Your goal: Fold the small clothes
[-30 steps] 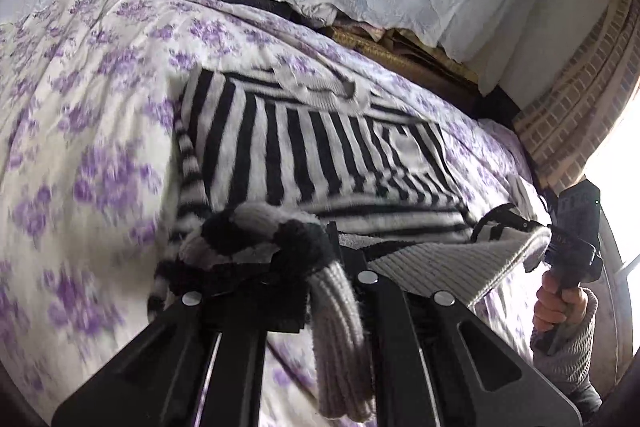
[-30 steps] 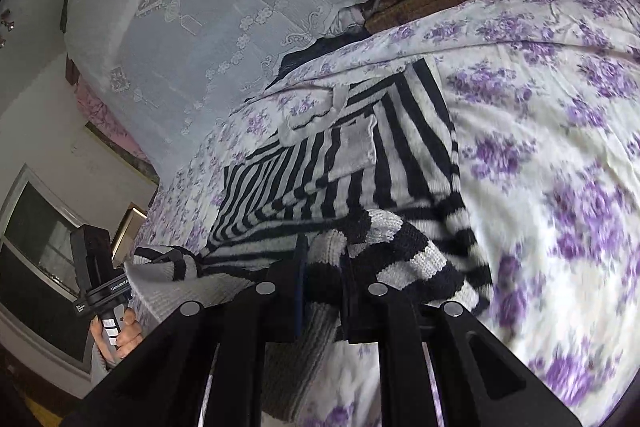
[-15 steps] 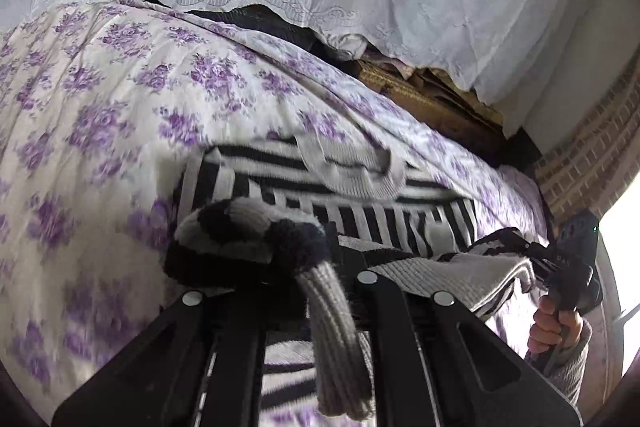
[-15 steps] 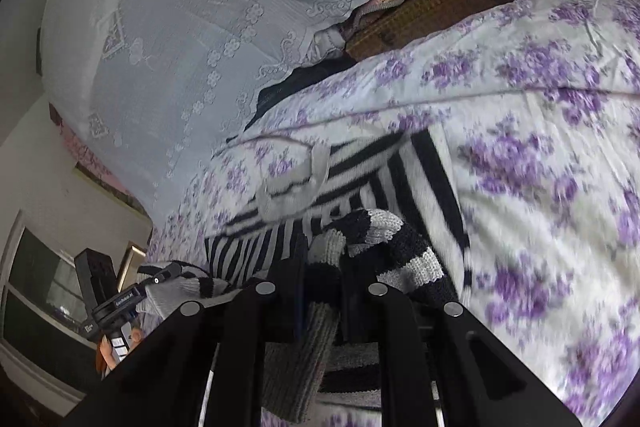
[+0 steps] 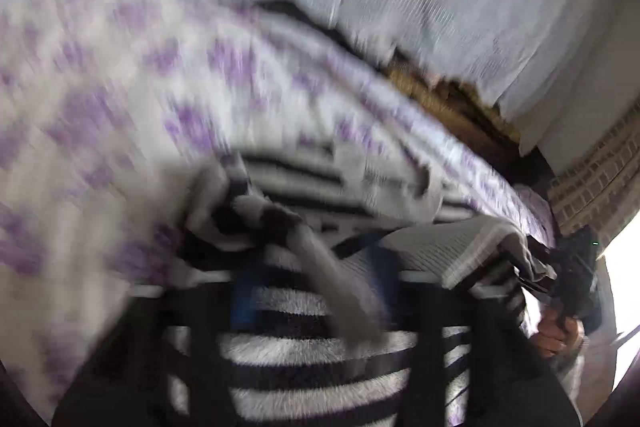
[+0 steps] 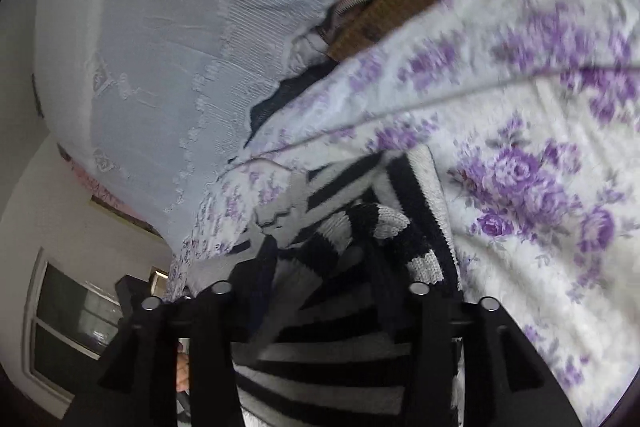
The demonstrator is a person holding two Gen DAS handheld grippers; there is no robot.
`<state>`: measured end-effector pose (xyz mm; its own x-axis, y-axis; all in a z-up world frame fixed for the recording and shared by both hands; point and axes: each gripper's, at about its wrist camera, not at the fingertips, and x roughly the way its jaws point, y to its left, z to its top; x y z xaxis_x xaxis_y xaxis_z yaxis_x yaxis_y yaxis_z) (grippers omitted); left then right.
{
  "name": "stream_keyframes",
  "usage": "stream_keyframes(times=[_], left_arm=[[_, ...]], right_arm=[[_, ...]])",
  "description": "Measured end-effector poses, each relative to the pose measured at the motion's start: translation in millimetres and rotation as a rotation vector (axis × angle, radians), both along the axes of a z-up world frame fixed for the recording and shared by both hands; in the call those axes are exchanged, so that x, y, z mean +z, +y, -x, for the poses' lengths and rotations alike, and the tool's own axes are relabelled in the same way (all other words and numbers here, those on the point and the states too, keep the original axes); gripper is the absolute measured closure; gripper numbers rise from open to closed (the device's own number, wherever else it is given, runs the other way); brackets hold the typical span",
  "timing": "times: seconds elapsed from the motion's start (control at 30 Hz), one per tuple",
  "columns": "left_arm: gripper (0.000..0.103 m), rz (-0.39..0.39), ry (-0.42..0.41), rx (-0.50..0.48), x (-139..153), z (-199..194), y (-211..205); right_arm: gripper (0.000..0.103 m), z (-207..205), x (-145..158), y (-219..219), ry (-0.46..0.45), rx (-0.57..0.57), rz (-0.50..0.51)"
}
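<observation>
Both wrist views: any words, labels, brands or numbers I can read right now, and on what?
None can be read.
The black handheld right gripper, seen from the left wrist view, shows only a small green light, no legible text.
The black and white striped knit sweater and the purple floral bed cover carry patterns only; the left wrist view is motion-blurred.

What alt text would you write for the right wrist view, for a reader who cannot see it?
The right gripper, jaws opening, has a bunched fold of a black-and-white striped sweater between its fingers, over a bedspread with purple flowers. A white lace cloth hangs behind.
</observation>
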<state>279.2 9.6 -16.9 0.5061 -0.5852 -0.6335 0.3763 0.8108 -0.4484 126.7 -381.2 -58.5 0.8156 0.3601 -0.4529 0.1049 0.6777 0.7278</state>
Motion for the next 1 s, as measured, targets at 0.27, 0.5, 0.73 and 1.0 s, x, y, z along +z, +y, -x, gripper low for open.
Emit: stream_keyframes(times=[0.27,0.5,0.73,1.0], left_arm=[[0.021,-0.044,-0.112,-0.015,29.6,25.7,4.9],[0.019,-0.280,-0.015,0.018,-9.8,-10.1,-52.5],[0.019,-0.385,-0.052,0.050,-34.4,-15.8,-54.1],[0.010,-0.390,-0.151,0.054,-4.7,7.3,-77.3]], right_arm=[[0.062,19.2,36.2,45.7,-0.043,-0.007,0.342],[0.062,-56.0,17.1,75.9,0.070,0.064,0.476],[0.097,-60.0,-21.1,-2.2,0.138,-0.139,0.288],[0.058,-59.2,20.4,105.7,0.011,0.035,0.583]])
